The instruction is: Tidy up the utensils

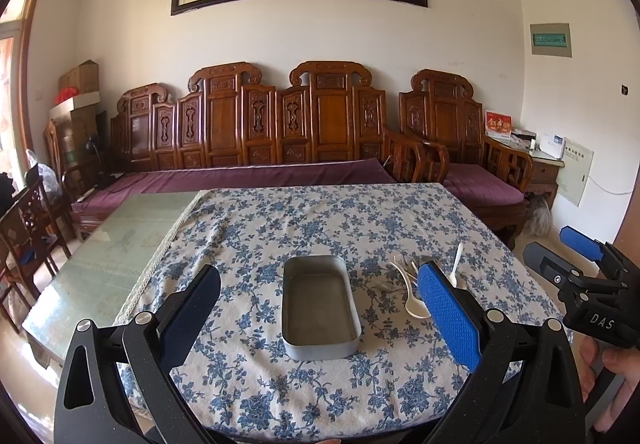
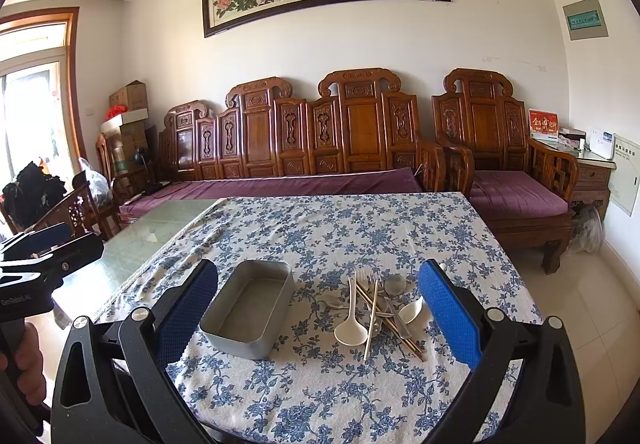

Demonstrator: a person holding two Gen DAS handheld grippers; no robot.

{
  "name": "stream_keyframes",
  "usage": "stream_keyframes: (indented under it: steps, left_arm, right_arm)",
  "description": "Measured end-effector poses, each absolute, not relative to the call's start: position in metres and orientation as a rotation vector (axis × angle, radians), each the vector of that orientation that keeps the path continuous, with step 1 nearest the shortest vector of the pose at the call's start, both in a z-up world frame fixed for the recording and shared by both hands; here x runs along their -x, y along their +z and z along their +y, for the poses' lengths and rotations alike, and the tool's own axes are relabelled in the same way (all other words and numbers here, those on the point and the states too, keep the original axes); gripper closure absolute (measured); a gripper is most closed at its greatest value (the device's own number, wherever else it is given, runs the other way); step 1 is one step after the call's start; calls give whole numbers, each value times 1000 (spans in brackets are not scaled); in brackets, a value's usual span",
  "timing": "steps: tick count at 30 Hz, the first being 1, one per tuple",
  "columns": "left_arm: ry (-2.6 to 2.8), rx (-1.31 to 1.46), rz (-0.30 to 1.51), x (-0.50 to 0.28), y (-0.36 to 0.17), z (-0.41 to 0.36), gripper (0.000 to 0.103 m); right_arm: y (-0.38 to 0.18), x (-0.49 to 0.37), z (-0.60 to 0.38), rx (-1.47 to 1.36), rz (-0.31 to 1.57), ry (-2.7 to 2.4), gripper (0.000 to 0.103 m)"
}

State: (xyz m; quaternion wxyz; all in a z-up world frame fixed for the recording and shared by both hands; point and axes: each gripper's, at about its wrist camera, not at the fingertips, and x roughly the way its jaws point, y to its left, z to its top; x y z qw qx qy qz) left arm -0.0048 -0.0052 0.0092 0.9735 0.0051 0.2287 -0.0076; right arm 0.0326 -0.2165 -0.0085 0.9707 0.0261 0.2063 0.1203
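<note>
One metal tray [image 2: 248, 310], two white spoons [image 2: 351, 324], two forks [image 2: 366, 278] (tangled pile).

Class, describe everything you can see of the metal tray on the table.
The metal tray is a dull grey rectangular tin with rounded corners and low upright walls. It is empty and sits flat on the blue floral tablecloth, left of the utensil pile and apart from it. Nothing but the cloth touches it.

Utensil pile [image 1: 416, 284] partly hidden behind blue pad (left view); count unclear
</note>
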Motion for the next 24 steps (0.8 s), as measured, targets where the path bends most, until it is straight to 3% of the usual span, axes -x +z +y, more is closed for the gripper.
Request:
stream_keyframes:
  steps: [24]
  left_arm:
    - [-32, -4, 472, 4, 6, -5, 8]
  right_arm:
    - [-10, -34, -216, -56, 427, 242, 3]
